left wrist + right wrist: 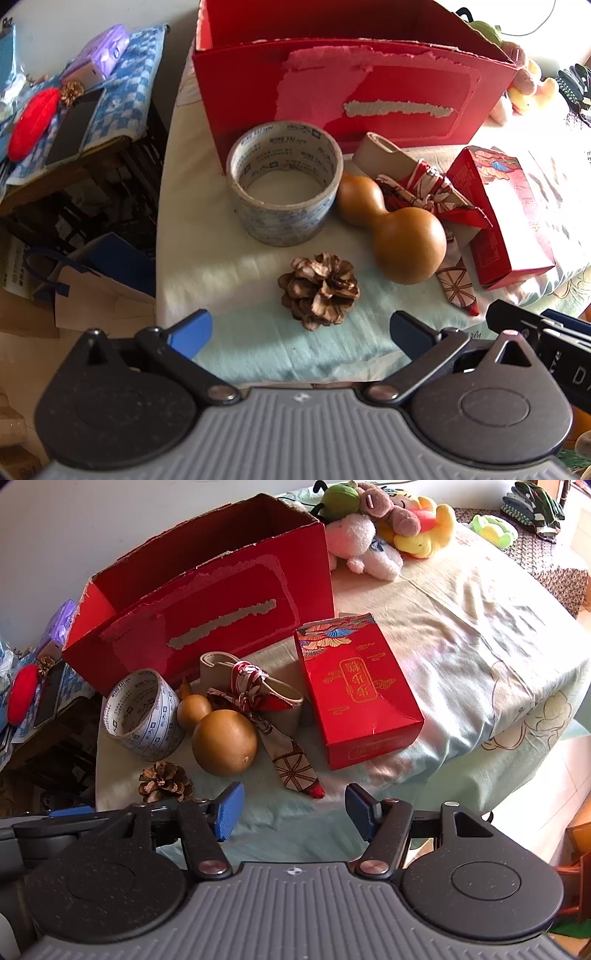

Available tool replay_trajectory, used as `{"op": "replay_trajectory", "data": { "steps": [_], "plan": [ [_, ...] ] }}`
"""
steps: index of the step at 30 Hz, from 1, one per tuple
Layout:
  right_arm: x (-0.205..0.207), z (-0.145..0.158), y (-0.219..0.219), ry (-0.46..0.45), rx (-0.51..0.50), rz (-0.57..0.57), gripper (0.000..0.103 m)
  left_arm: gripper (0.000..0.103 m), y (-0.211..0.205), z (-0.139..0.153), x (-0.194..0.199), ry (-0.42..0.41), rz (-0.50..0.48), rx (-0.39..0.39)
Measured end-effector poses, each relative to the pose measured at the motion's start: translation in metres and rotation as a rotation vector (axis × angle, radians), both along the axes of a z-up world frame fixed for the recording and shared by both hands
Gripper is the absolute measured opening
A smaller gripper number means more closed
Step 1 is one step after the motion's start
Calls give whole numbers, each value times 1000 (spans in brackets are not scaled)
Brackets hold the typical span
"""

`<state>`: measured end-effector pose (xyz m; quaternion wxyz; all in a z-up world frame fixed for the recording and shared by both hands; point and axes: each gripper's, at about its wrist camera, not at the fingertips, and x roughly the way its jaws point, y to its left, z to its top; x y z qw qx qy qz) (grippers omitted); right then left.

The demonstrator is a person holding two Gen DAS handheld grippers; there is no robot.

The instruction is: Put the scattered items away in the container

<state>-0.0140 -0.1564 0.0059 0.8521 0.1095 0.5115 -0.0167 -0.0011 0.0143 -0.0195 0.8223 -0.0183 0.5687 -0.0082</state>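
We see a table draped in a pale, creased cloth [461, 635]. At its rear stands the open red container [332, 85], its front face torn. Before it lie a tape roll [284, 181], a gourd [391, 229], a pine cone [319, 290], a small red box [358, 694] and a beige holder tied with a patterned scarf [258, 690]. Plush toys [384, 528] sit behind on the cloth. A cluttered side stand [74, 110] adjoins the table. The left gripper [301, 328] is spread wide and empty; the right gripper [295, 810] is parted, holding nothing.
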Motion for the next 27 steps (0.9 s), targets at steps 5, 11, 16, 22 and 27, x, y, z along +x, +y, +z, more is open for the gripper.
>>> {"op": "replay_trajectory", "data": {
  "steps": [5, 11, 16, 22, 27],
  "plan": [
    [-1, 1, 0, -14, -18, -8, 64, 102, 0, -1, -1, 1, -4, 6],
    [-3, 3, 3, -23, -41, 3, 64, 102, 0, -1, -2, -2, -5, 19],
    [-3, 4, 5, -21, -63, 11, 64, 102, 1, -2, -2, 7, -1, 26],
    [-2, 5, 5, -27, -68, 14, 64, 102, 2, -3, -2, 13, 4, 24],
    [-1, 6, 6, -29, -73, 16, 64, 102, 1, -3, -2, 7, -1, 25]
  ]
}}
